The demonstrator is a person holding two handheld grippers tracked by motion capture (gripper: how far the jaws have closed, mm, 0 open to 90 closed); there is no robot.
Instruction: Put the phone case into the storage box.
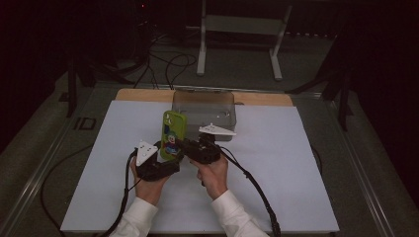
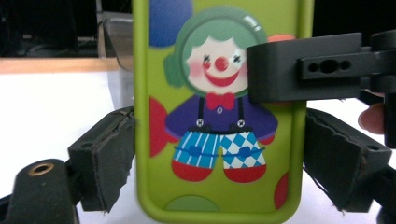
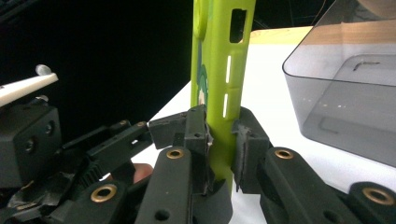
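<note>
The phone case stands up on its end near the middle of the table. The left gripper is at its left and the right gripper is at its right. The box sits just behind the case, at the table's far edge.
</note>
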